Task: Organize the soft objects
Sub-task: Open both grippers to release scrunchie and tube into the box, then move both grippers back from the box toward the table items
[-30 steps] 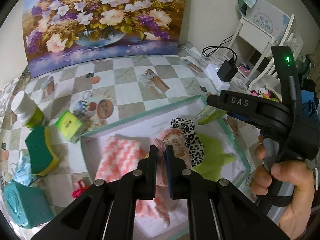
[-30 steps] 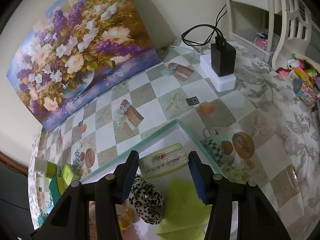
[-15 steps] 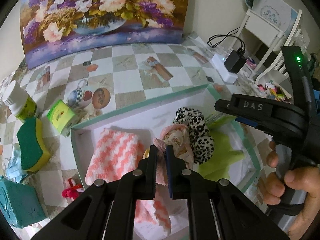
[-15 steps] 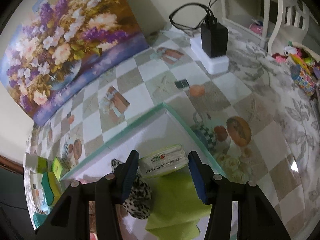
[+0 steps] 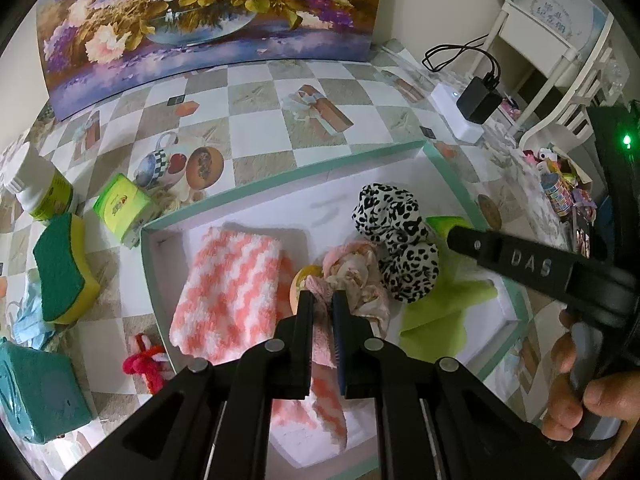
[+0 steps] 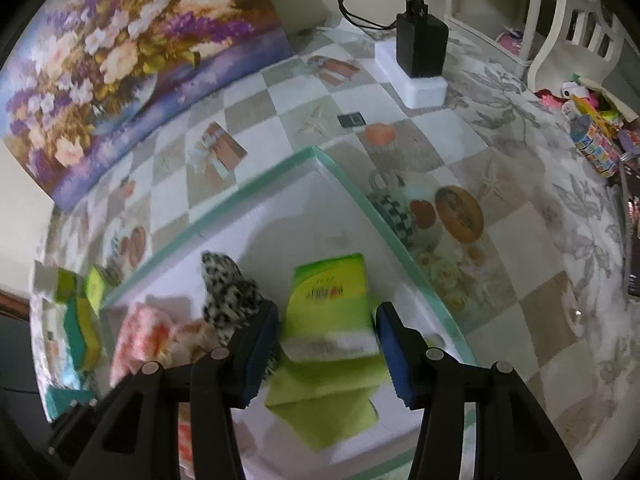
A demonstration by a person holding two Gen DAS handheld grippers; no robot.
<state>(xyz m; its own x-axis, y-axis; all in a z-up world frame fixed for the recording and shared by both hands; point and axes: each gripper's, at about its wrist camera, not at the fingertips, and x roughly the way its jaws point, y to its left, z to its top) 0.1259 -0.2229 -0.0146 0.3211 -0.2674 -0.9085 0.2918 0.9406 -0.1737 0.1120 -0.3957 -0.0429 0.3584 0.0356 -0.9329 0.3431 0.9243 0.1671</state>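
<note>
Tablecloth sponge (image 5: pixel 64 268) (left view only)

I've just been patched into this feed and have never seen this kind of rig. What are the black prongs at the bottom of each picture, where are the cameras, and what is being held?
No robot here: a person holds a two-finger gripper in each hand, each with a fisheye camera looking along its fingers. The prongs are those fingers.

Left view: the left gripper is pinched shut on a pink striped cloth over a white tray; the person's hand holds the other gripper at the right edge.

Right view: the right gripper holds a green tissue pack above a green cloth.

Also in the tray: a leopard scrunchie. Outside it: a green sponge.
</note>
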